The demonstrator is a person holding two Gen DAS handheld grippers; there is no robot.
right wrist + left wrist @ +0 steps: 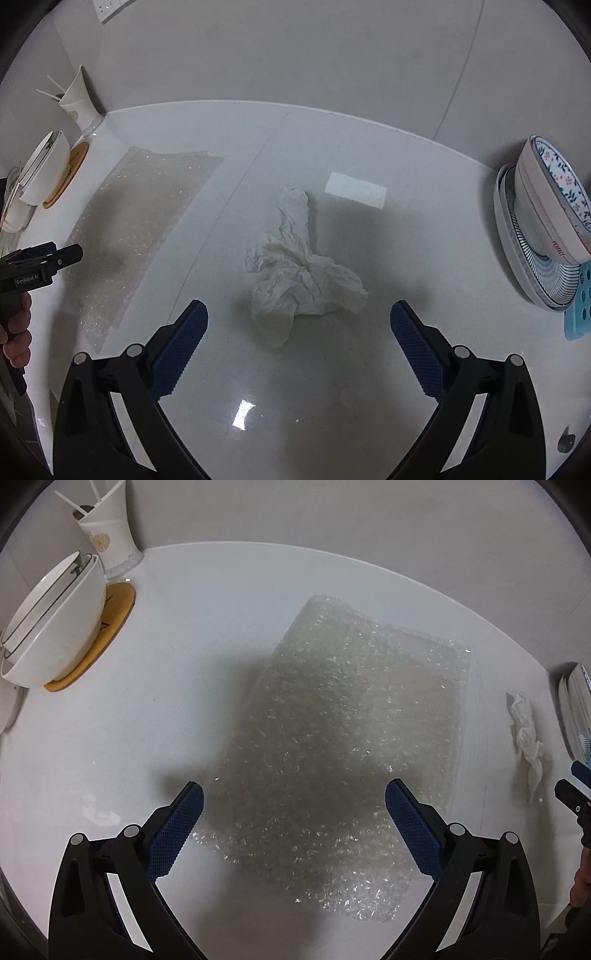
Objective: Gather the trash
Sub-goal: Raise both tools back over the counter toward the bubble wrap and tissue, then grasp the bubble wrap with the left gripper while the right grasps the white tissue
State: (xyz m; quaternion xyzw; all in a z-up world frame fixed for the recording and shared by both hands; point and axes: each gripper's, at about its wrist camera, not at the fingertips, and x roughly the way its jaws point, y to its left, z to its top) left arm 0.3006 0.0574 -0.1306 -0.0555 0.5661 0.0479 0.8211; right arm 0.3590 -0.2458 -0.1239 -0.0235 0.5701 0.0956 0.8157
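A clear sheet of bubble wrap (332, 746) lies flat on the white counter; it also shows in the right wrist view (136, 229). My left gripper (293, 805) is open and empty, hovering over the sheet's near part. A crumpled white tissue (299, 273) lies on the counter, also seen at the right of the left wrist view (526, 734). My right gripper (299, 325) is open and empty, just above and short of the tissue. The left gripper's side (40, 262) shows at the left edge of the right wrist view.
Stacked white bowls (55, 627) sit on a round wooden coaster (107, 627) at the left, with a white cup (110, 528) holding sticks behind. Patterned bowls and plates (546, 221) and a blue silicone tray (580, 306) stand at the right. A wall backs the counter (406, 350).
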